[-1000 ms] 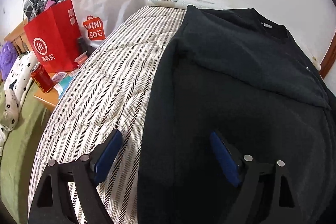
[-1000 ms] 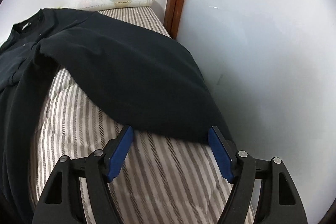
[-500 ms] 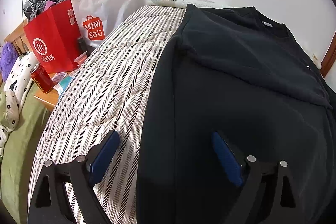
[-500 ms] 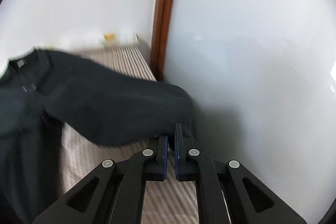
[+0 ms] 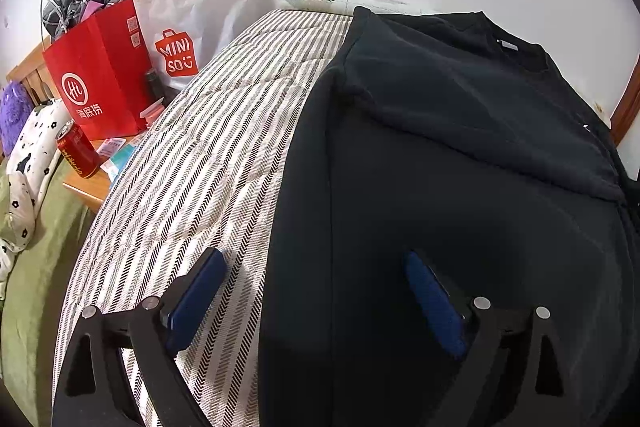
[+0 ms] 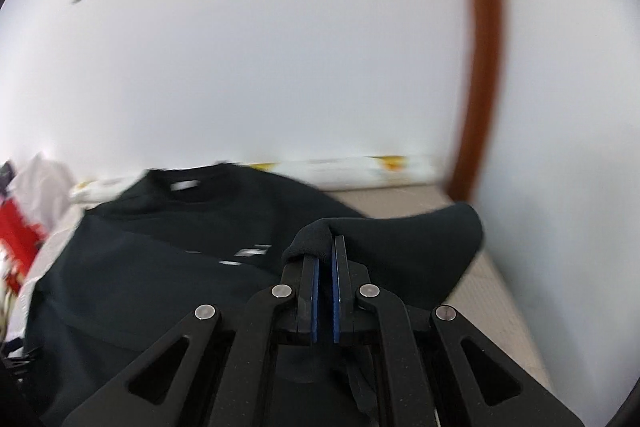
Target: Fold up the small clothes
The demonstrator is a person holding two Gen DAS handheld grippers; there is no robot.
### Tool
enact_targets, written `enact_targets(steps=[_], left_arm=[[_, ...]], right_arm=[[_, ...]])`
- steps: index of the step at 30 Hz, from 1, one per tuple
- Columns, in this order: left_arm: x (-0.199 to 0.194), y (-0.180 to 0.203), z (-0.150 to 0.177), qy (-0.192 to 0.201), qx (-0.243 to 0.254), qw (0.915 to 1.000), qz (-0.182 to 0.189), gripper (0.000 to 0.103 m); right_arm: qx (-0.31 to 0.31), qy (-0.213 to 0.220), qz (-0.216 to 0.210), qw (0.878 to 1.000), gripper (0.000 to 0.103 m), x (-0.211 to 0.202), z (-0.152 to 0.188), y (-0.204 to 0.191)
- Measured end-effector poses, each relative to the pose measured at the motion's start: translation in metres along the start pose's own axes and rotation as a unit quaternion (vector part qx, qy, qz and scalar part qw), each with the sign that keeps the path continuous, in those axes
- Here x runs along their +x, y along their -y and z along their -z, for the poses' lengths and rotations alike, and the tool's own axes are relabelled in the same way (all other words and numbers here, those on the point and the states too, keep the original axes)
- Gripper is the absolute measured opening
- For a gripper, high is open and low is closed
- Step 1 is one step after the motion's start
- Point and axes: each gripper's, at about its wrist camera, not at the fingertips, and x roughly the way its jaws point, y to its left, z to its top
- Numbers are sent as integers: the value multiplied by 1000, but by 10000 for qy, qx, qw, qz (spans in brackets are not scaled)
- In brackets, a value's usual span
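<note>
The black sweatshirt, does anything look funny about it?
Yes. One sleeve of the black sweatshirt is pinched in the right gripper and lifted off the striped bed cover, so it bunches up there. The left gripper is open.

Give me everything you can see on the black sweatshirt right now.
The black sweatshirt is a dark, matte knit with a ribbed round collar and a pale neck label. It lies spread on the striped bedcover, collar toward the far wall, one sleeve already folded across the chest. The right gripper is shut on a bunched fold of its other sleeve, lifted off the bed near the wall. The left gripper is open over its near edge, one finger above the fabric.
</note>
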Motion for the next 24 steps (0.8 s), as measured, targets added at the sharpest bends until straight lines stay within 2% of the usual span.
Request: enact_targets(steps=[5,8,10,13,15,17,19,24], left_arm=[[0,0,0,0,-1,10000,-2,93],[0,0,0,1,-4,10000,6,94],[0,0,0,-1,3,10000,-7,94],[1,0,0,-5,-7,10000,-2,95],[1,0,1,-10,-2,10000,-8,96],[1,0,0,-17,5,10000,-3,97],[2,0,0,-22,13,10000,0,97],[2,1,0,-24,11,10000,-1,98]], right_arm=[[-596,-127,-515,9968,7,21,15,-78],[-832,-281,-749,9933,9,25,32,-112],[-1015,-618,-879,9890,10,35,47,-130],[-1109,-1161,-846,9834,22,61,67,-137],[-1112,-1302,-766,9822,51,60,77,-128],[-908,-1186,-757,9859,63,45,83,-106],[-762,-1075,-731,9886,63,34,87,-88],[-149,-992,-142,9949,63,7,94,-19]])
